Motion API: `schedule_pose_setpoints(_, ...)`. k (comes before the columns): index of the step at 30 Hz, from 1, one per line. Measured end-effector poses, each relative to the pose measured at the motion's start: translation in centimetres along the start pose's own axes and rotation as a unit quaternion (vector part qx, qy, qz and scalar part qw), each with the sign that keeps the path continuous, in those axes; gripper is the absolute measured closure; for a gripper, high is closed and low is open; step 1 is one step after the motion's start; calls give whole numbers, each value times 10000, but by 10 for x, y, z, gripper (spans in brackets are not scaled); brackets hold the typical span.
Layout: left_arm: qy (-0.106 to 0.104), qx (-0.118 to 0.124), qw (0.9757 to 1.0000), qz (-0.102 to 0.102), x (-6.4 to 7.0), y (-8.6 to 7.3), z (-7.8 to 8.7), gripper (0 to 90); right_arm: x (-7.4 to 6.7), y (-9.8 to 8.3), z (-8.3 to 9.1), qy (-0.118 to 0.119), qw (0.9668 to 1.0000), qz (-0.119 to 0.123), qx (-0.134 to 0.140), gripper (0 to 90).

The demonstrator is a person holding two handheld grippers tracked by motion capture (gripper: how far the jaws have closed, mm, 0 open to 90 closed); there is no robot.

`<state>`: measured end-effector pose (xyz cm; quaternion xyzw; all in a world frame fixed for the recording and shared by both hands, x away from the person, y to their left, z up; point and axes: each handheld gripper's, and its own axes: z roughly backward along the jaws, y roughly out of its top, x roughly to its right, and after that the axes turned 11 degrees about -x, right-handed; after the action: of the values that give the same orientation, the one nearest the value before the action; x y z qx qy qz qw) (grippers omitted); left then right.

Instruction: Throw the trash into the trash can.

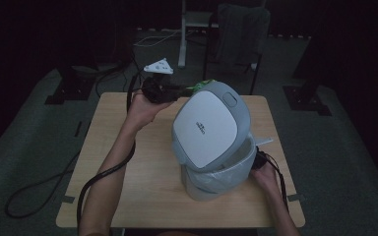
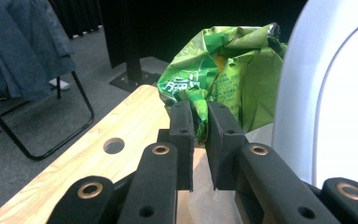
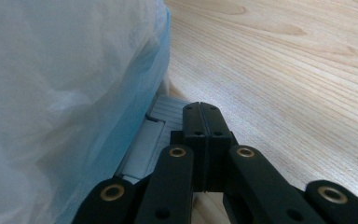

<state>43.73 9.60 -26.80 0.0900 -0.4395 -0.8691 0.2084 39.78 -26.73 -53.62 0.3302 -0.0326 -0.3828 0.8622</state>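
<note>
I work at a pale wooden table (image 1: 142, 187) with visible grain and rounded corners; in my left gripper view a round hole is cut through the board near its edge. Around it lies dull grey carpet, and the room beyond is dark. A folding chair (image 1: 236, 34) with grey cloth draped over it stands behind the far edge, and black cables snake across the floor at the left.

At the left, my left gripper (image 2: 200, 121) is held up near the far side of the table, its matte black jaws pinching a crumpled green wrapper (image 2: 223, 74). The wrapper is glossy, creased foil with pale print, and it hangs just beside the raised lid (image 1: 209, 128) of the bin (image 1: 221, 177). That lid is smooth plastic, a white rounded-square panel set in a grey rim, tilted up and open. The bin below is pale grey and lined with a thin, wrinkled translucent bag (image 3: 51, 93), bluish at its fold.

At the right, my right gripper (image 3: 204, 116) has its jaws pressed flat together with nothing between them, resting on a ridged grey pedal (image 3: 161, 126) at the foot of the bin.
</note>
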Motion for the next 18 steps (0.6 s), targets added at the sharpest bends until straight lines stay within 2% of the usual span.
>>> schedule_pose_setpoints(8,-125,10,9999,-44,1,6,0,818,0,0,0,0,10000,-4,-2,900)
schedule_pose_setpoints(14,-318,32,9995,-33,-1,12,0,818,0,0,0,1,10000,1,1,900)
schedule_pose_setpoints(18,-449,-49,9990,-77,-1,16,-1,817,0,0,0,1,10000,3,0,900)
